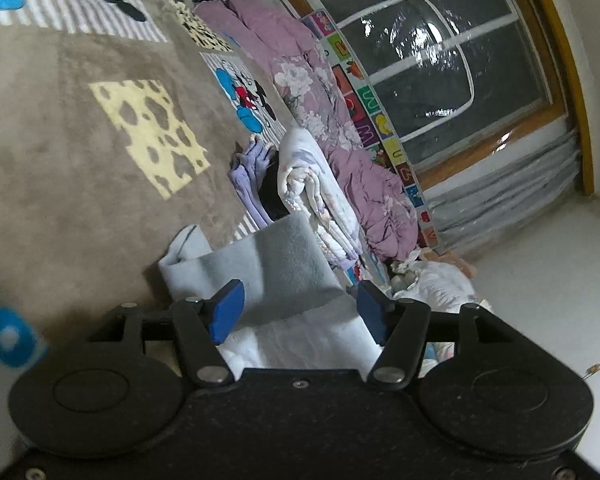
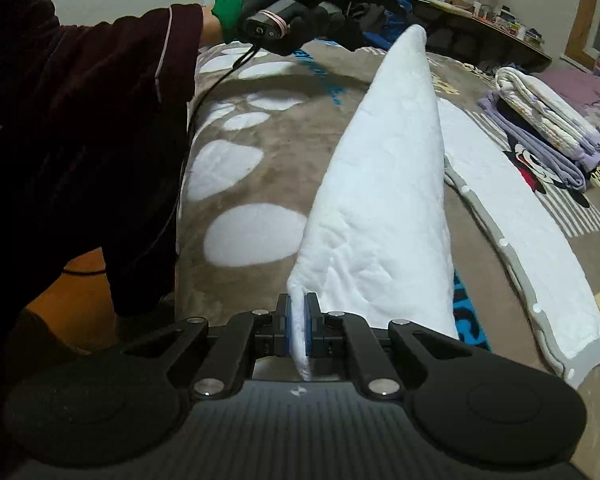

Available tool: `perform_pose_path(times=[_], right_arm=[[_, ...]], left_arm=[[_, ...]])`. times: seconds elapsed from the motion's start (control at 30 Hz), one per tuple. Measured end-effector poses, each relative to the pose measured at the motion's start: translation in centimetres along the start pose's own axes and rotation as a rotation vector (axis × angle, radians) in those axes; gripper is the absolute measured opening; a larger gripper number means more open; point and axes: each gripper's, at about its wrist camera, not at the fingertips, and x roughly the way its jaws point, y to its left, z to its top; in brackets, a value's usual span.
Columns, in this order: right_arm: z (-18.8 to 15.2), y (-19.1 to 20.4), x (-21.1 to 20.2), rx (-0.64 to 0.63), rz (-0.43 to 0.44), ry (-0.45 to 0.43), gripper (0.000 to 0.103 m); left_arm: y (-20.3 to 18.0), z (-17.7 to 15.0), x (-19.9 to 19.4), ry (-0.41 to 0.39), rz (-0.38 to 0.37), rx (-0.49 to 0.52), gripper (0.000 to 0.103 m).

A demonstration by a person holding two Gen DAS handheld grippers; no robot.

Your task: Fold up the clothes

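Bed w/ brown cartoon-print blanket, pile of folded clothes at far side, purple quilt by the window. Right gripper pressed together, pinching edge of white garment, lifted in a ridge; rest lies on blanket. Left gripper spread wide over grey-white fabric; gloved left hand held high.

hidden: white garment far tip behind left claw | blurred: blue object
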Motion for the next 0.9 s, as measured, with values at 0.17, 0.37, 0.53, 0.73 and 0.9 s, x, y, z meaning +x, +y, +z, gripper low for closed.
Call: perform_pose_path(times=[0.17, 0.37, 0.53, 0.73, 0.9], right_arm=[[-0.1, 0.9, -0.5, -0.019, -0.01, 0.01, 0.008], [-0.3, 1.7, -1.0, -0.031, -0.04, 0.032, 0.008], [-0.6, 2.2, -0.9, -0.026, -0.064, 0.054, 0.008], [-0.9, 2.5, -1.0, 0.016, -0.1, 0.065, 0.01], [-0.8, 2.6, -3.4, 0.104, -0.118, 0.023, 0.023]], left_arm=[[1.3, -0.2, -2.6, 0.005, -0.05, -0.06, 0.066], [3.1, -1.7, -4.9, 0.035, 0.027, -0.069, 0.067], [3.8, -2.8, -6.5, 0.051, 0.124, 0.003, 0.067], [4.5, -4.0, -6.7, 0.073, 0.212, 0.063, 0.067], [4.4, -4.5, -6.5, 0.072, 0.22, 0.083, 0.067]])
